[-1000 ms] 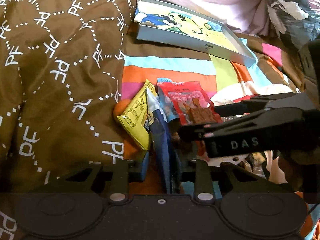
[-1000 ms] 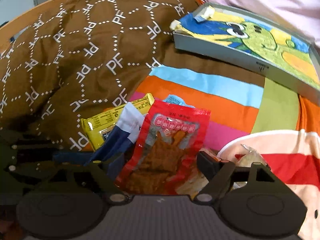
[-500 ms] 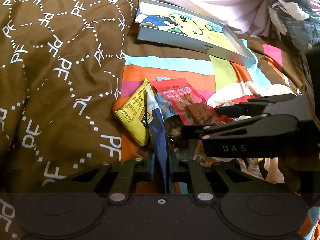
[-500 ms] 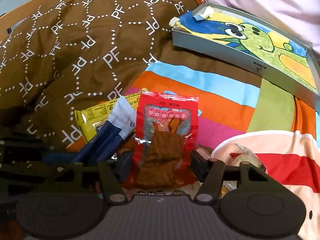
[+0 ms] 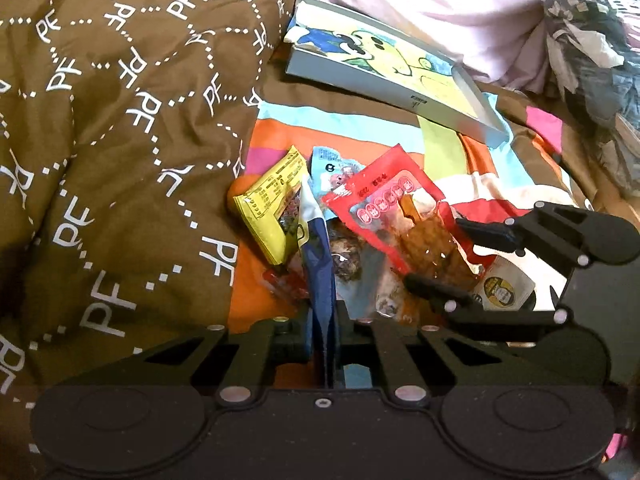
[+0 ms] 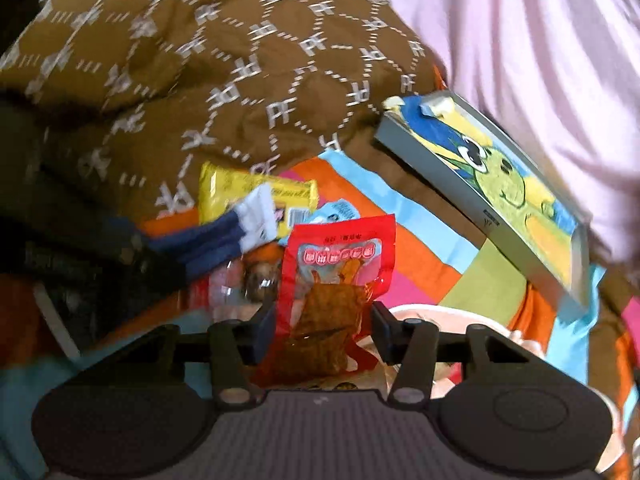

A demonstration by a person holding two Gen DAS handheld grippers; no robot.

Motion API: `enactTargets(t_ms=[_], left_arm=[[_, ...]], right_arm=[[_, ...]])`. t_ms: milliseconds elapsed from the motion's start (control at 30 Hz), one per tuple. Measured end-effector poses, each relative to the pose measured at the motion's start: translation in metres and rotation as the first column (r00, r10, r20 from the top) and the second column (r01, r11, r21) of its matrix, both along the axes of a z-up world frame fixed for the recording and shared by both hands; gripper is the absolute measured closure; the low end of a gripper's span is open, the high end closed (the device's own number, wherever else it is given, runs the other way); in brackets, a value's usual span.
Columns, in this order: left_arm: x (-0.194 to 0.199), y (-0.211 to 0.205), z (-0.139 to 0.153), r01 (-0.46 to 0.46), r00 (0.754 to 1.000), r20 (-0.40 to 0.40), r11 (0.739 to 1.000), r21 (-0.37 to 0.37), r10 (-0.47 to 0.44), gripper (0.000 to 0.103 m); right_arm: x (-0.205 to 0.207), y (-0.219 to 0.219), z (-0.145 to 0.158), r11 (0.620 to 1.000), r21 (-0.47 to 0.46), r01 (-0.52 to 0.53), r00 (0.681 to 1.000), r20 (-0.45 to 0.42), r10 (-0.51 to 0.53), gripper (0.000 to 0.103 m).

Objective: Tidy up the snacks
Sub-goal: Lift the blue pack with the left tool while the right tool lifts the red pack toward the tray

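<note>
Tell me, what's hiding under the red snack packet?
Under the red snack packet peek a light blue packet and a clear wrapper with something brown. Anything deeper is covered.

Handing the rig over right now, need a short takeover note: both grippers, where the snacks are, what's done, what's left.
Left gripper: shut on the dark blue packet, held edge-up.
Right gripper: jaws closing, red snack pack between them; a firm grip cannot be confirmed.
Yellow packet, light blue packet and a few clear-wrapped pieces lie in a loose pile on the striped bedding.
Cartoon-print tray sits beyond the pile; no snacks visible in it.
Done: two packs picked out.
Left: probably place both in the tray, then the rest.
</note>
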State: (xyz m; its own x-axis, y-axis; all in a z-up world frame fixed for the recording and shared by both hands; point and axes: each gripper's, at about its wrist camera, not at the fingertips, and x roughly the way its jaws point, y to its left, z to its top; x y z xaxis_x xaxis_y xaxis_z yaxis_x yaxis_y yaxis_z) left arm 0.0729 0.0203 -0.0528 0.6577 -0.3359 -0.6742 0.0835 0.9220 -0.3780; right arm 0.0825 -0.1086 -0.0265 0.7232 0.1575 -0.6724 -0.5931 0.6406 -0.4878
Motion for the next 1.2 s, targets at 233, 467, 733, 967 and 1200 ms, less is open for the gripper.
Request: enactTargets(t_ms=[233, 467, 733, 967, 1200], left_arm=[[-0.005, -0.004, 0.003, 0.003, 0.999, 0.039, 1.0, -0.016, -0.002, 0.094], [-0.006, -0.001, 0.004, -0.016, 0.998, 0.057, 0.999, -0.034, 0.018, 0.094], [-0.008, 0.0, 0.007, -0.025, 0.995, 0.095, 0.999, -0.036, 0.028, 0.094], [-0.001, 0.0, 0.02, -0.041, 0.987, 0.156, 0.998, -0.056, 0.049, 0.094], [0.051, 0.0, 0.068, -0.064, 0.967, 0.244, 0.996, -0.06, 0.077, 0.094]], right_arm=[[-0.015, -0.001, -0.005, 0.998, -0.058, -0.036, 0.997, 0.068, 0.04, 0.053], [-0.026, -0.002, -0.016, 0.99, -0.126, -0.062, 0.987, 0.142, 0.08, 0.055], [-0.033, -0.005, -0.016, 0.979, -0.188, -0.074, 0.968, 0.221, 0.116, 0.055], [-0.033, -0.014, -0.003, 0.974, -0.209, -0.083, 0.947, 0.288, 0.142, 0.055], [0.006, -0.037, 0.033, 0.966, -0.258, -0.031, 0.918, 0.375, 0.129, 0.054]])
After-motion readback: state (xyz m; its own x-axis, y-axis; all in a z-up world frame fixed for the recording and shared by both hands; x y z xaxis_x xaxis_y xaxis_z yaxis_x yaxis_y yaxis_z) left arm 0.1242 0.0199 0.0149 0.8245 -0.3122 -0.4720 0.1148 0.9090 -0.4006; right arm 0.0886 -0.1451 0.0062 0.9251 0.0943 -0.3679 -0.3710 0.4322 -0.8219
